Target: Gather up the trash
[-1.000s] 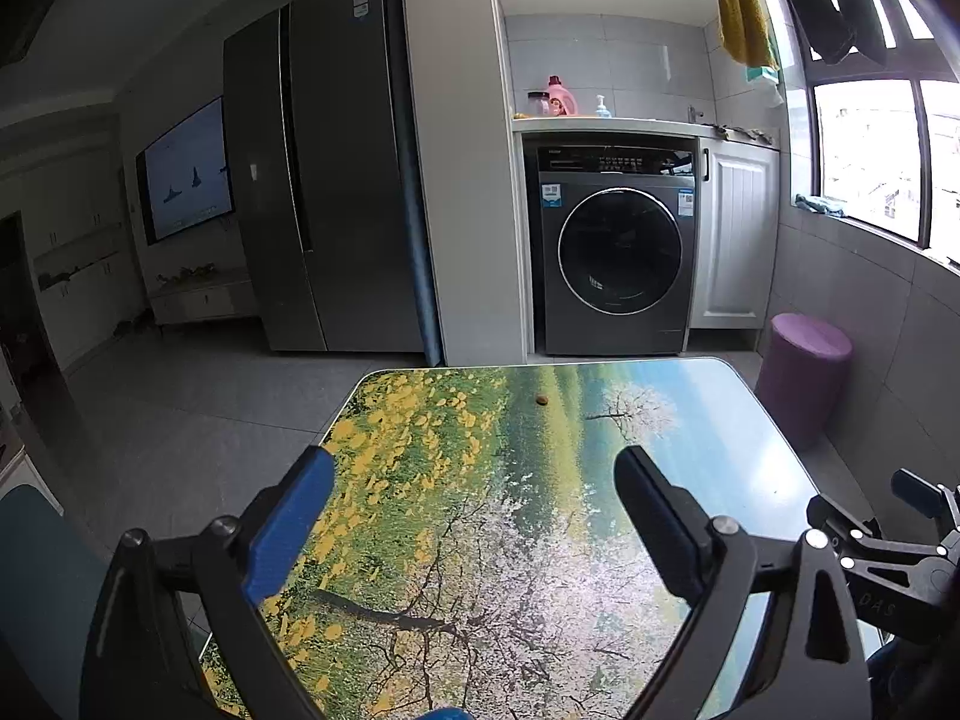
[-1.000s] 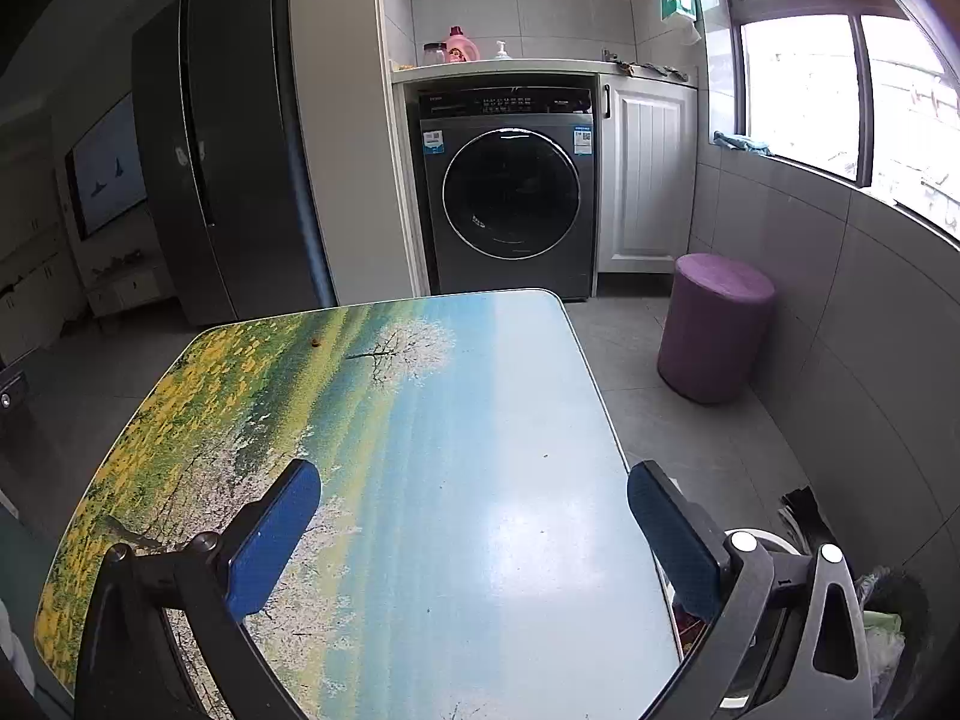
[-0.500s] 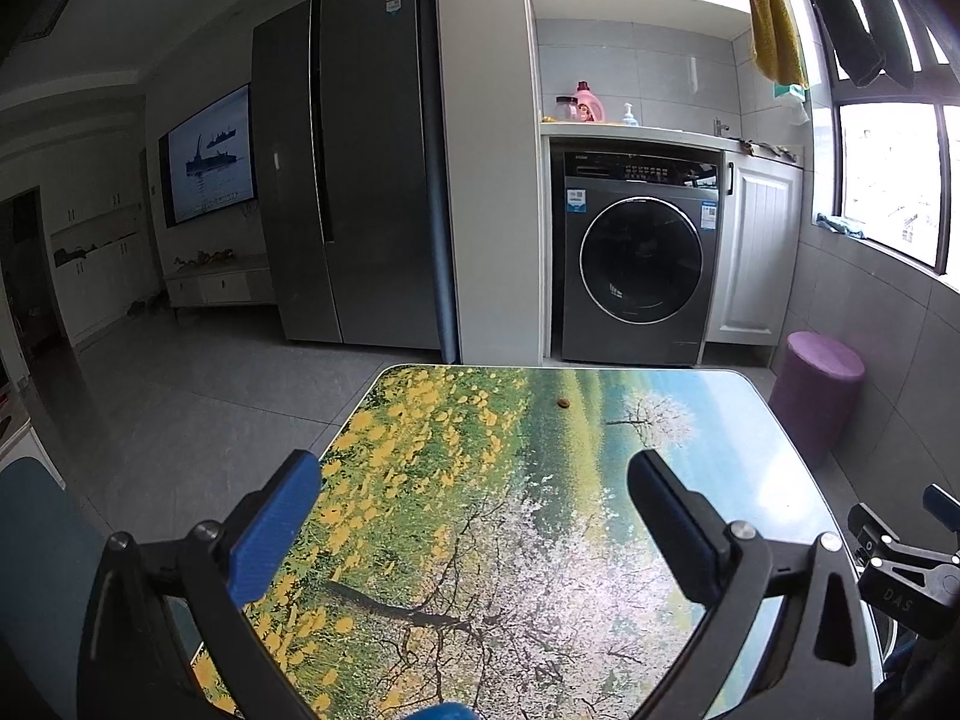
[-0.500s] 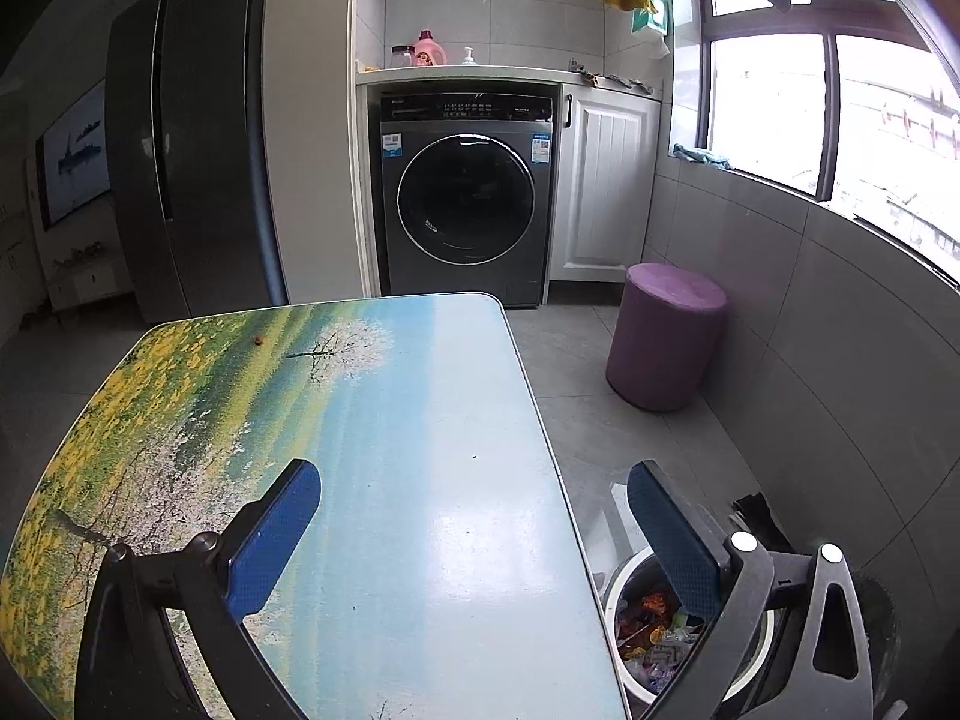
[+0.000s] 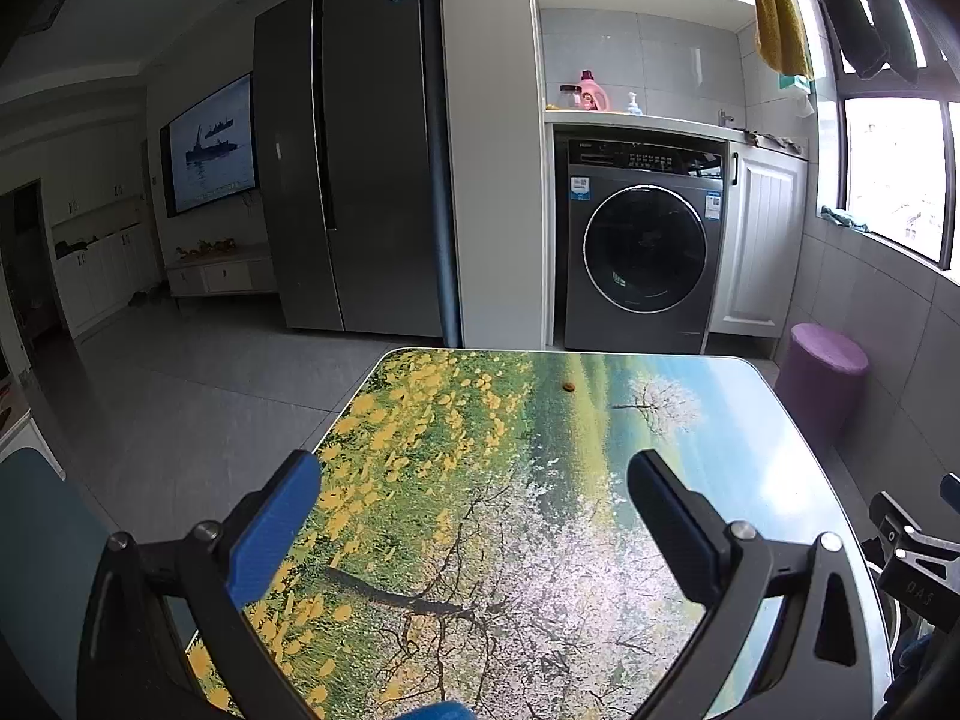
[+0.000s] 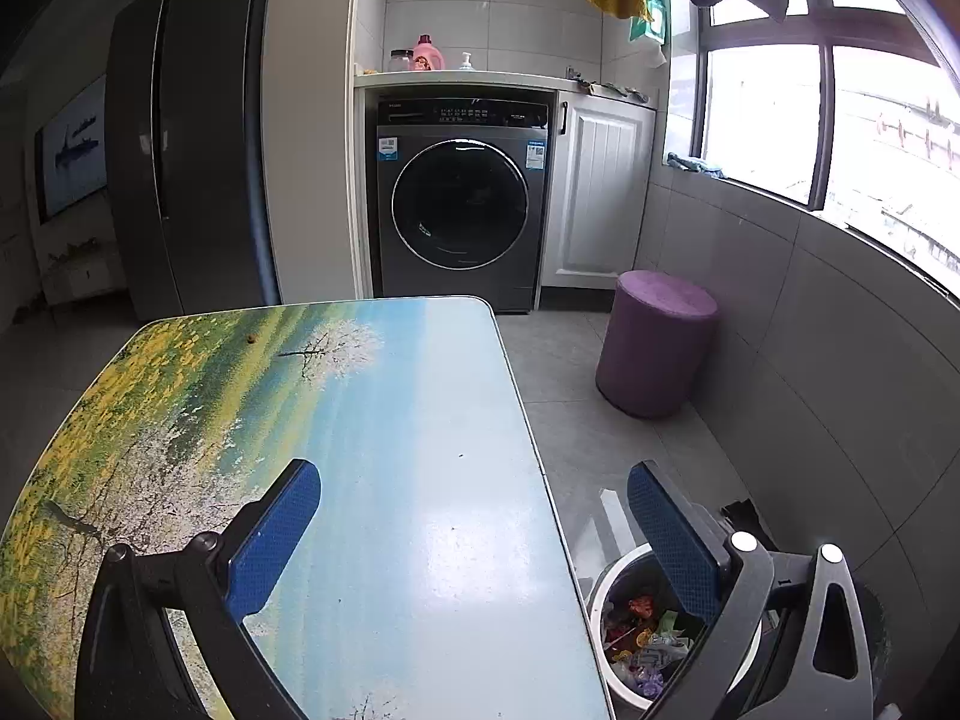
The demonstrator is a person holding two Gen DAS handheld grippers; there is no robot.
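A small brown scrap [image 5: 567, 386] lies near the far end of the landscape-print table [image 5: 456, 480]; it also shows in the right wrist view [image 6: 252, 338]. My left gripper [image 5: 474, 516] is open and empty above the table's near end. My right gripper [image 6: 474, 516] is open and empty over the table's [image 6: 384, 420] right edge. A white-rimmed trash bin [image 6: 618, 684] holding wrappers stands on the floor at the table's right, under my right finger. Part of the right gripper shows at the left wrist view's right edge [image 5: 912, 546].
A purple stool [image 6: 657, 342] stands on the floor right of the table. A washing machine [image 6: 462, 204], white cabinet and dark refrigerator [image 5: 348, 144] line the far wall. A blue chair back [image 5: 36, 570] is at the near left. A tiled wall with a window runs along the right.
Both grippers have risen and pulled back, staying open. The right gripper has swung right, bringing the trash bin into its view.
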